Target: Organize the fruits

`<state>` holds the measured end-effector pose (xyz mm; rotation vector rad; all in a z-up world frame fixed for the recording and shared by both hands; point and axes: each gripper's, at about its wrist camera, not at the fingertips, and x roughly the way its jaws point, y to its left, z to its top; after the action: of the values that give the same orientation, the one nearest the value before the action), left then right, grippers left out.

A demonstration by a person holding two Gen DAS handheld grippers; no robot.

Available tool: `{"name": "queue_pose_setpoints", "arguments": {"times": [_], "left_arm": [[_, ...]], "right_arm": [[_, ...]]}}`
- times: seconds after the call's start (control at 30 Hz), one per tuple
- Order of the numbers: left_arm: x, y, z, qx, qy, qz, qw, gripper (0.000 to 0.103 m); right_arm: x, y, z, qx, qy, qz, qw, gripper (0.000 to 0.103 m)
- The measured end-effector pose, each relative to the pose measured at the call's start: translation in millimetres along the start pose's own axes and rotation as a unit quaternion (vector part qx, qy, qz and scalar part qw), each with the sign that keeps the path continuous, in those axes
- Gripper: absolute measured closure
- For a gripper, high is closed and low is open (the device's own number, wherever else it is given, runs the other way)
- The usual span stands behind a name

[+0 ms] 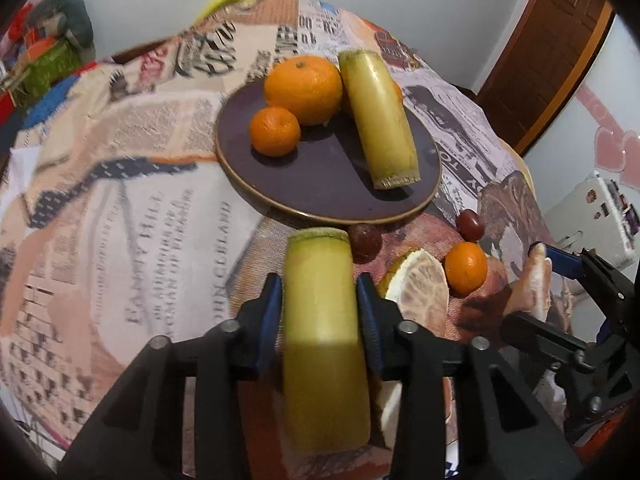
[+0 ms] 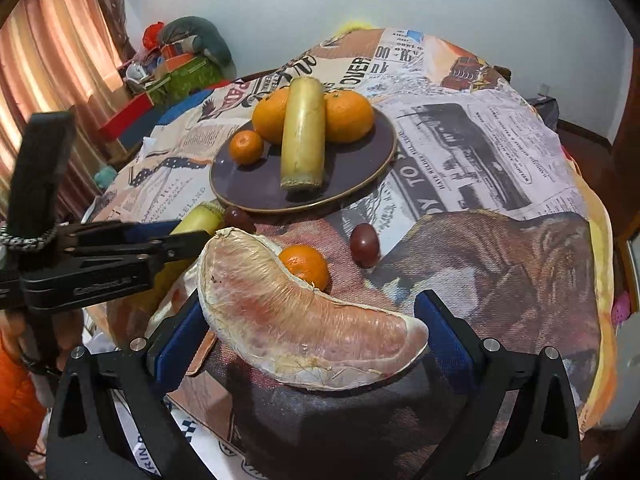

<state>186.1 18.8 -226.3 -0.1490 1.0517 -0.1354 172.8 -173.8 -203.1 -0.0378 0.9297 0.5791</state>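
A dark purple plate (image 1: 320,184) holds a large orange (image 1: 304,88), a small mandarin (image 1: 275,131) and a yellow-green cane stick (image 1: 378,120); a second large orange (image 2: 348,114) shows behind the stick. My left gripper (image 1: 320,300) is shut on another cane stick (image 1: 322,320), held just in front of the plate's near rim (image 2: 256,204). My right gripper (image 2: 312,328) is shut on a peeled pomelo segment (image 2: 304,328), held above the cloth. A loose mandarin (image 2: 305,265), two dark red grapes (image 2: 364,243) (image 1: 363,240) and another pomelo segment (image 1: 424,292) lie on the cloth.
The table (image 2: 500,168) is covered with a newspaper-print cloth. Boxes and clutter (image 2: 176,68) stand at the far left by a curtain. A wooden door frame (image 1: 552,56) is at the right. The right gripper (image 1: 568,280) shows at the left wrist view's right edge.
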Motion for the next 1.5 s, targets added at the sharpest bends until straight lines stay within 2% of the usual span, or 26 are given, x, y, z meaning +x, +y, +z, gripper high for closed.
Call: {"name": "queue_pose_setpoints", "arguments": {"times": [0.3, 0.47, 0.7, 0.97, 1.17, 1.5], "left_arm": [[-6, 1, 1, -0.002, -0.005, 0.0, 1.0, 0.067], [-28, 2, 3, 0.001, -0.032, 0.006, 0.9995, 0.067], [-67, 6, 15, -0.013, -0.092, 0.012, 0.9956, 0.067], [-82, 1, 42, -0.008, -0.128, 0.006, 0.9917, 0.067], [-76, -10, 56, 0.016, -0.128, 0.004, 0.9916, 0.067], [-37, -14, 71, 0.03, -0.094, 0.001, 0.9951, 0.067]], "right_arm": [[-7, -7, 9, 0.013, -0.016, -0.006, 1.0, 0.003], [-13, -11, 17, 0.018, -0.03, -0.009, 0.999, 0.003], [-22, -17, 32, 0.022, -0.053, -0.022, 0.998, 0.003], [-24, -20, 51, 0.023, -0.076, -0.03, 0.996, 0.003], [-20, -23, 65, 0.026, -0.088, -0.032, 0.995, 0.003], [13, -32, 88, 0.038, -0.075, -0.027, 0.996, 0.003]]}}
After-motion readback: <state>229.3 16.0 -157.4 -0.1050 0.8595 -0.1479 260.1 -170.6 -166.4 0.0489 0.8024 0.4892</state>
